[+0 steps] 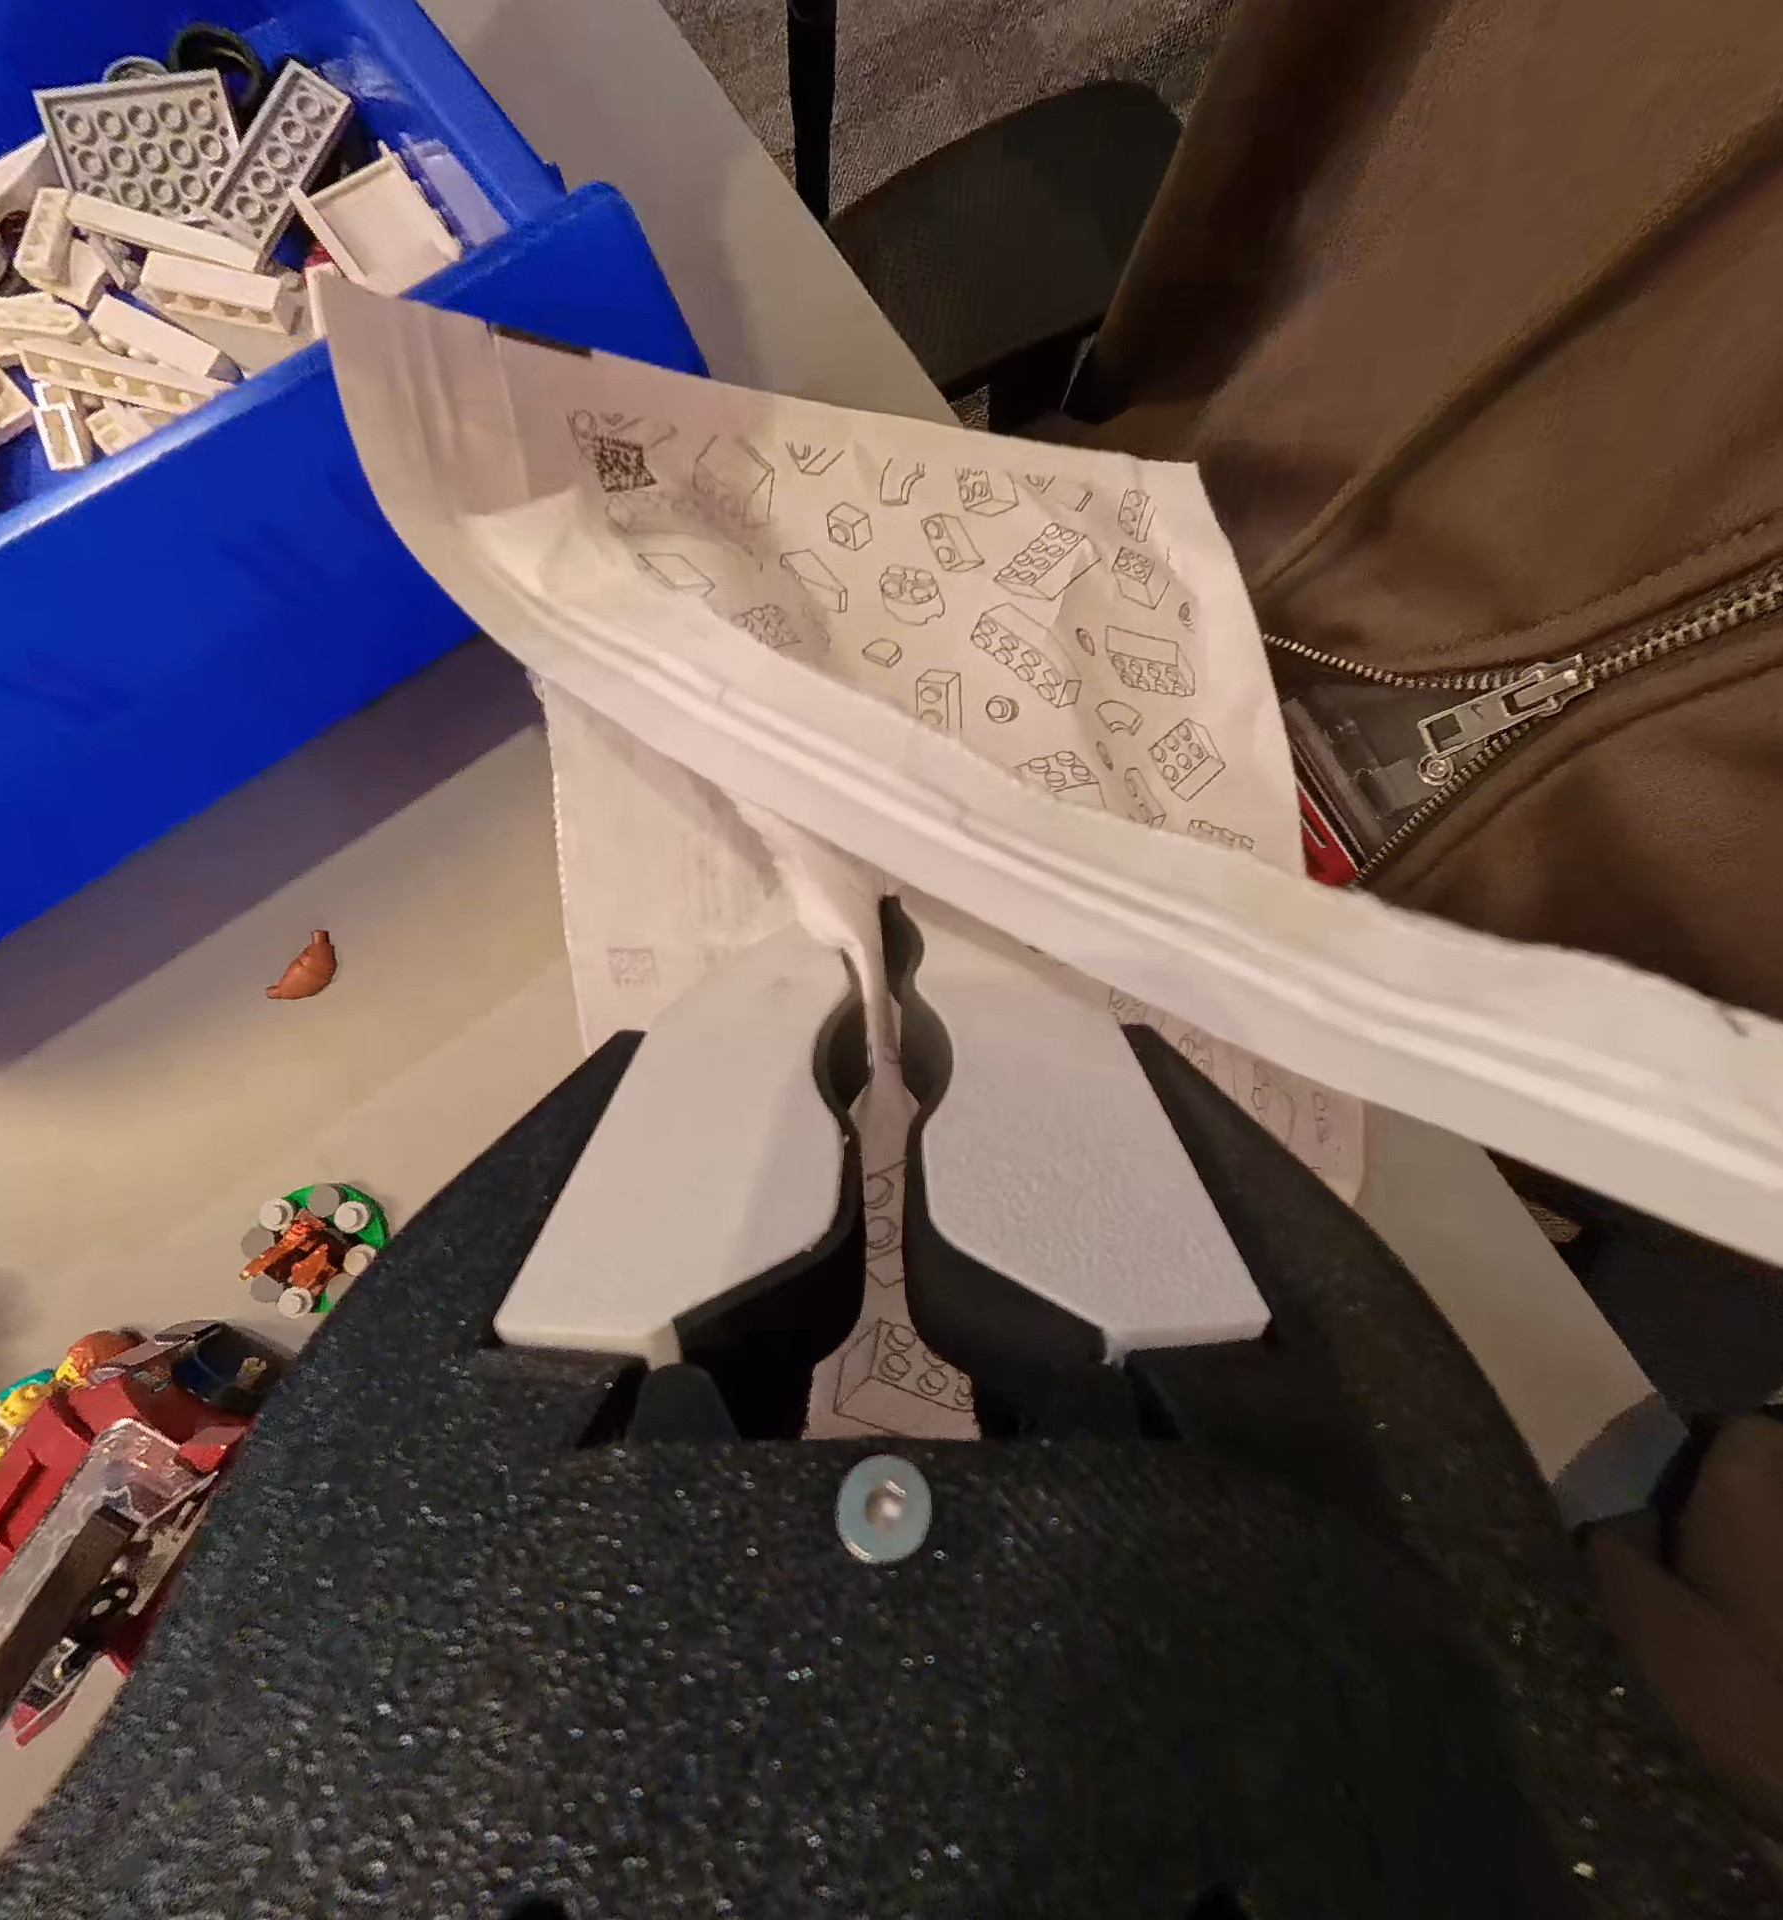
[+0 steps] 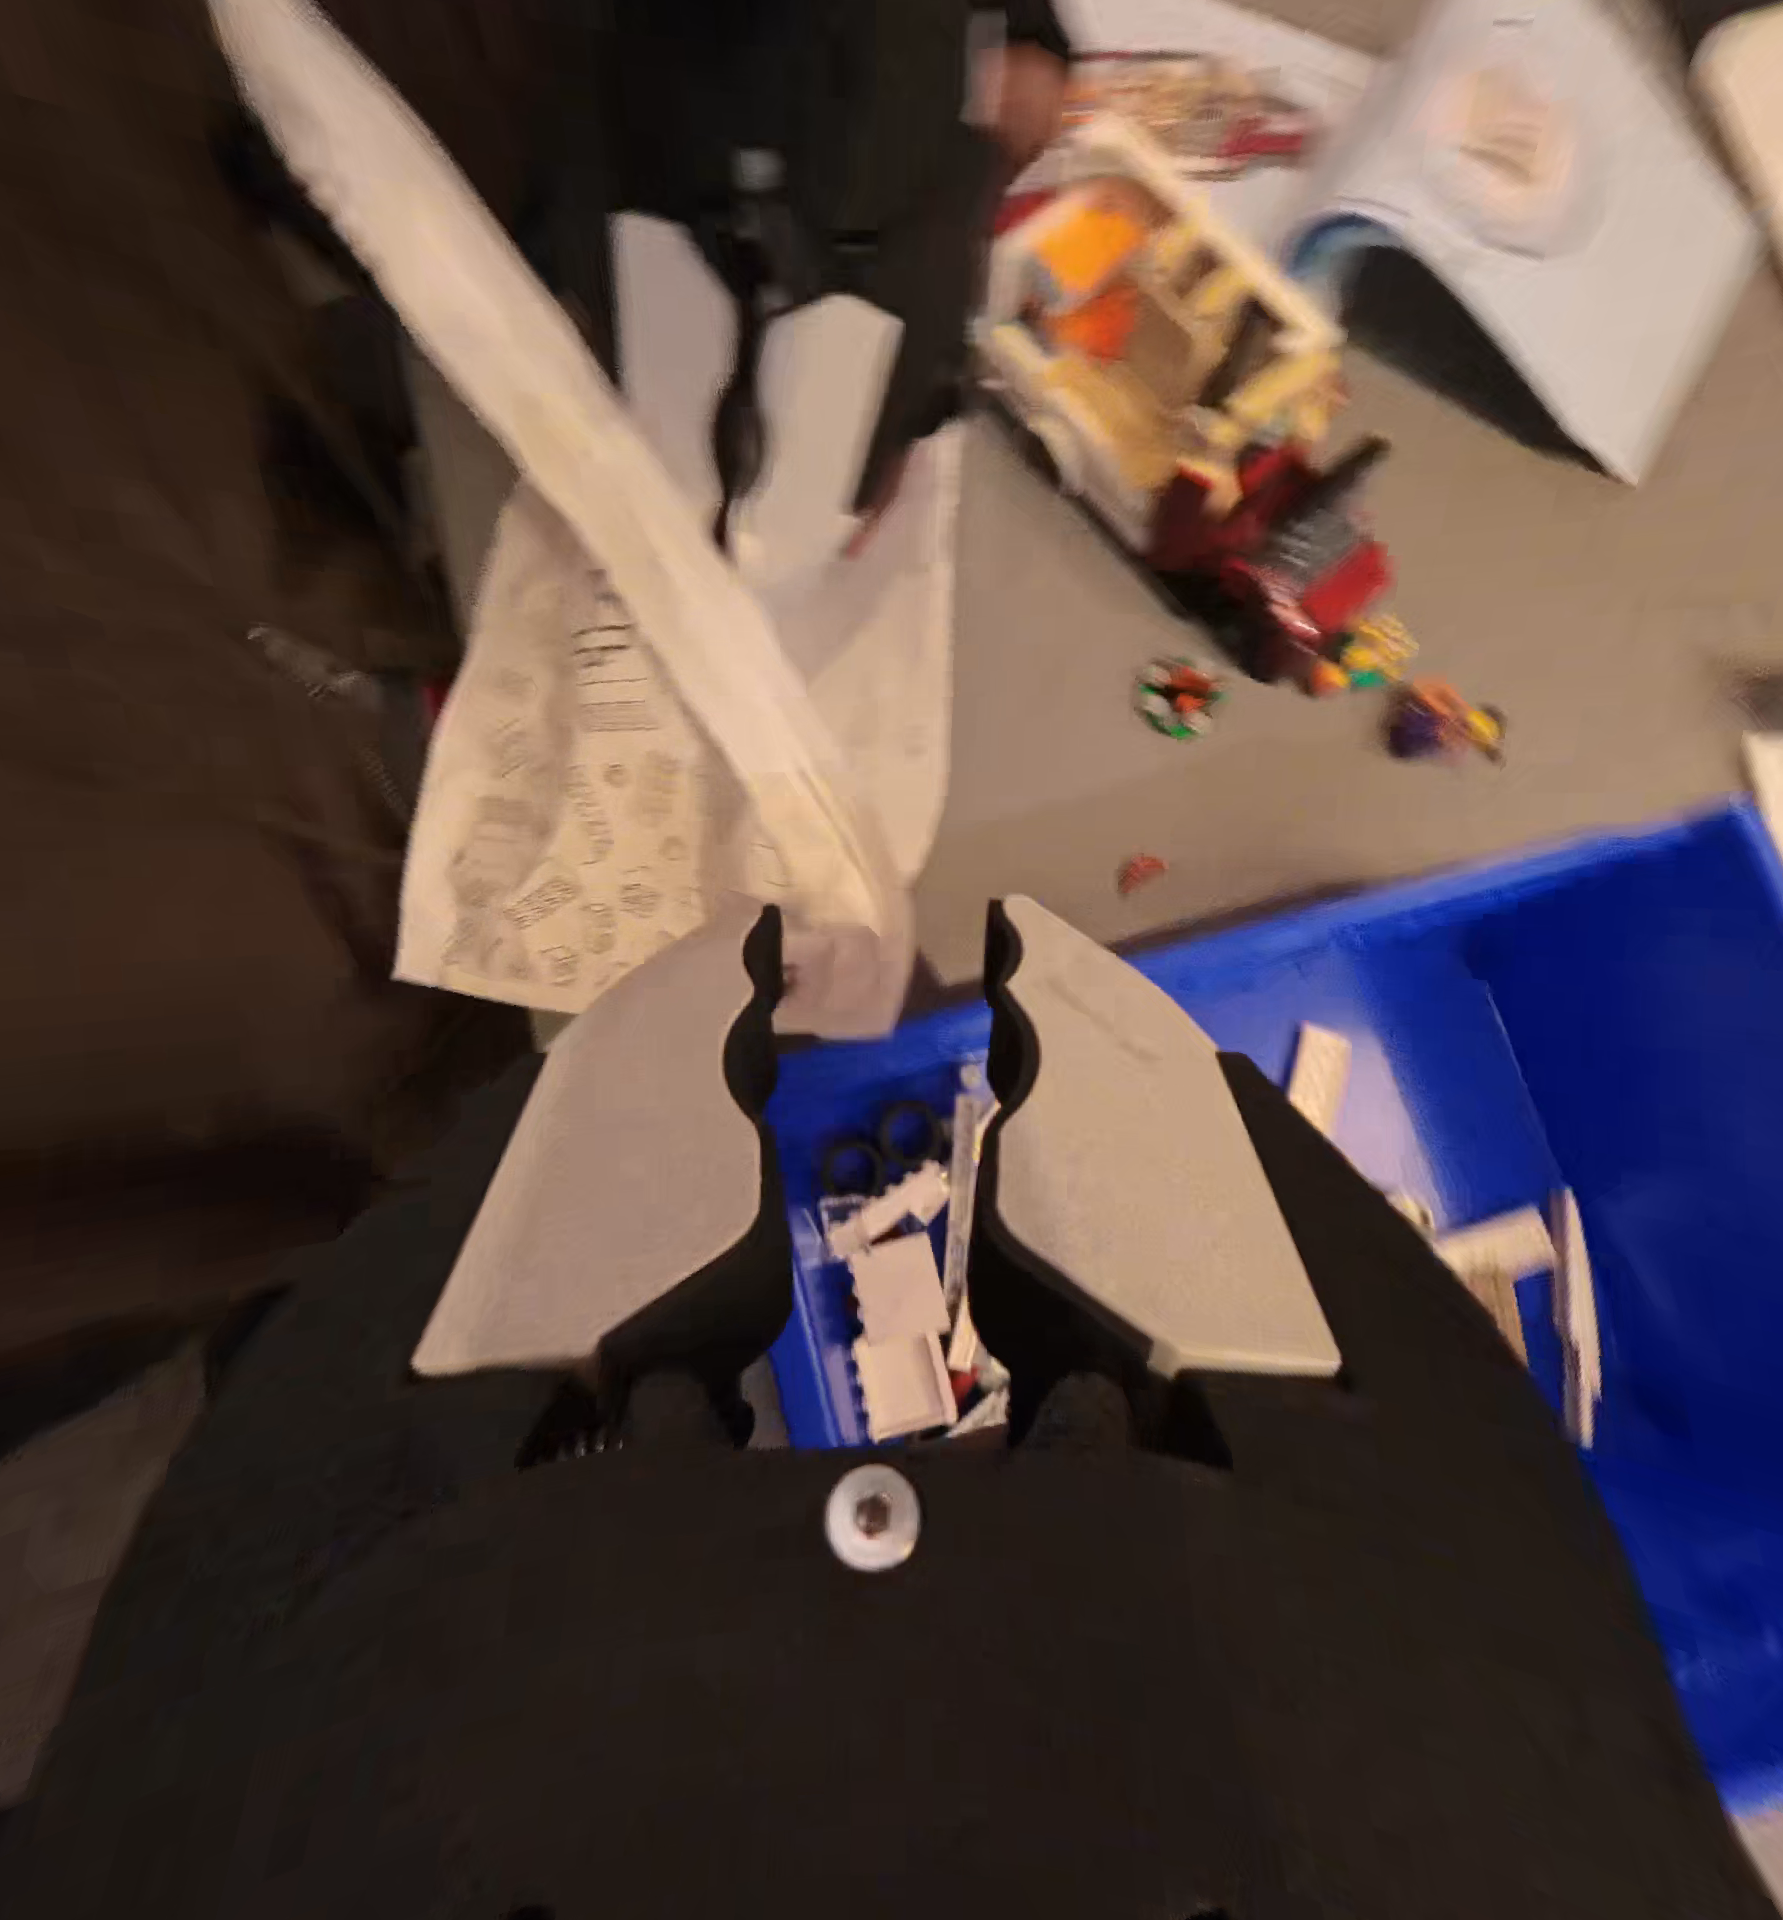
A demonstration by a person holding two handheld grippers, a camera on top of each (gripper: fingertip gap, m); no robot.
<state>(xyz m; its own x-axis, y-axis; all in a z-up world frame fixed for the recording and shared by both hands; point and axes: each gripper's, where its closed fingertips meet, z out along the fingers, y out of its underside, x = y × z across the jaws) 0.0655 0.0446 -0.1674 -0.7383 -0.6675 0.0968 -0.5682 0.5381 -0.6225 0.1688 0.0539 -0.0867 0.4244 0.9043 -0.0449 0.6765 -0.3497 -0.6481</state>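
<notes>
Currently a white paper bag [image 1: 866, 582] printed with brick outlines is being pinched by the left gripper [image 1: 879, 935], both pads pressed on a torn fold of it above the grey table [image 1: 139, 1122]. The right gripper [image 2: 882, 935] is being held spread, pads clear of the bag's lower corner, above the blue bin [image 2: 1645, 1143] of pale bricks. Loose brick pieces [image 1: 315, 1257] are being left beside the bin.

Left gripper [image 1: 882, 935]: jaws pinched shut on a fold of white paper bag [image 1: 866, 582], pointing forward. Right gripper [image 2: 882, 935]: jaws apart, gripping nothing, bag's corner just ahead.
</notes>
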